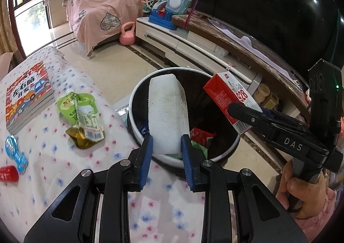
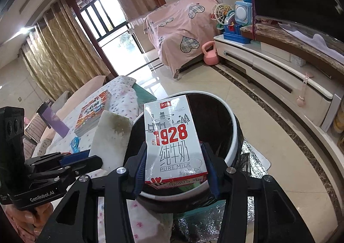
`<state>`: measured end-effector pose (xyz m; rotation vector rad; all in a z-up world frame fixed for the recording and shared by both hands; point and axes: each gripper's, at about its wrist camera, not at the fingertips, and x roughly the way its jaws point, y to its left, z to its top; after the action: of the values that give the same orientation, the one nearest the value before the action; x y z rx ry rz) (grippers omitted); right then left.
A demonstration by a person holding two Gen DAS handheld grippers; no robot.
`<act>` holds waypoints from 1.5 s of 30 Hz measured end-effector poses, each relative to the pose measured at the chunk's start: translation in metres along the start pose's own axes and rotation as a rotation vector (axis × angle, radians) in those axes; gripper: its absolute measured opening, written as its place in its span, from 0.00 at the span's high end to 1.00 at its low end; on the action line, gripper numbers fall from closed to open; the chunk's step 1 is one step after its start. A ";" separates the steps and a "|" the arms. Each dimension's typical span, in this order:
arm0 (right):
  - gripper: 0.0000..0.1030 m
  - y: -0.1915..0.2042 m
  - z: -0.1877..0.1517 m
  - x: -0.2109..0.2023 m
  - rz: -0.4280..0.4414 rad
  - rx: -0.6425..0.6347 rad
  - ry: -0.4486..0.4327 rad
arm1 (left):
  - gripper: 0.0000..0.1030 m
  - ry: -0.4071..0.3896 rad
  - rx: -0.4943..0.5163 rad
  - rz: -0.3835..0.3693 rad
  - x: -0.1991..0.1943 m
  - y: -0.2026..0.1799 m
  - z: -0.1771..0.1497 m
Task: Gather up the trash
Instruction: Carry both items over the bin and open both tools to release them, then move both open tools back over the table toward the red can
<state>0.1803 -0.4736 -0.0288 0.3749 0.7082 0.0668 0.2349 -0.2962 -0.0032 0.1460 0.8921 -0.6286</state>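
My left gripper (image 1: 166, 146) is shut on a white foam block (image 1: 167, 111) with a dirty edge and holds it over the near rim of the round black trash bin (image 1: 137, 90). My right gripper (image 2: 175, 165) is shut on a white and red 1928 milk carton (image 2: 172, 135) and holds it over the same bin (image 2: 233, 133). The carton also shows in the left wrist view (image 1: 230, 99), and the foam block shows in the right wrist view (image 2: 111, 137). A crumpled green drink pouch (image 1: 82, 116) lies on the floral cloth (image 1: 53, 167). Red and green trash (image 1: 201, 135) lies inside the bin.
A book (image 1: 29, 96), a blue toy (image 1: 16, 152) and a red cylinder (image 1: 8, 173) lie on the cloth. A white TV cabinet (image 1: 193, 49) with a large TV (image 1: 268, 6) runs along the right. A pink kettlebell (image 1: 128, 34) and a covered sofa (image 1: 103, 8) stand behind.
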 end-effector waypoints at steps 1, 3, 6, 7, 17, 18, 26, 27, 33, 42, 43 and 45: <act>0.53 -0.001 0.002 0.002 -0.005 -0.002 0.003 | 0.75 0.004 0.000 -0.001 0.002 0.000 0.002; 0.53 -0.002 0.004 0.005 -0.008 -0.002 0.009 | 0.75 0.009 -0.003 -0.003 0.006 0.001 0.004; 0.53 -0.005 0.007 0.011 -0.016 -0.005 0.019 | 0.75 0.024 -0.006 -0.005 0.012 0.002 0.007; 0.53 -0.006 0.008 0.012 -0.017 -0.006 0.022 | 0.75 0.029 -0.009 -0.007 0.014 0.002 0.007; 0.53 -0.011 0.012 0.025 -0.036 -0.022 0.055 | 0.73 0.048 -0.014 -0.013 0.027 0.002 0.012; 0.53 -0.012 0.012 0.026 -0.037 -0.022 0.060 | 0.72 0.049 -0.015 -0.014 0.028 0.001 0.012; 0.49 -0.017 0.013 0.035 -0.027 0.007 0.084 | 0.49 0.049 -0.044 -0.010 0.029 0.008 0.012; 0.47 -0.018 0.012 0.034 -0.025 0.012 0.082 | 0.49 0.046 -0.049 -0.013 0.027 0.009 0.011; 0.31 -0.016 0.011 0.021 -0.002 0.036 0.052 | 0.42 0.032 -0.101 -0.021 0.012 0.025 -0.004; 0.09 0.015 -0.005 0.006 0.061 0.028 0.020 | 0.40 0.025 -0.221 -0.009 -0.018 0.066 -0.050; 0.09 0.020 -0.008 0.004 0.069 0.022 0.017 | 0.40 0.021 -0.242 -0.004 -0.023 0.073 -0.056; 0.08 0.029 -0.011 0.002 0.084 0.011 0.013 | 0.40 0.016 -0.273 0.001 -0.030 0.083 -0.065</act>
<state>0.1768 -0.4426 -0.0268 0.4156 0.7059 0.1453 0.2238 -0.1915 -0.0329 -0.0940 0.9839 -0.4998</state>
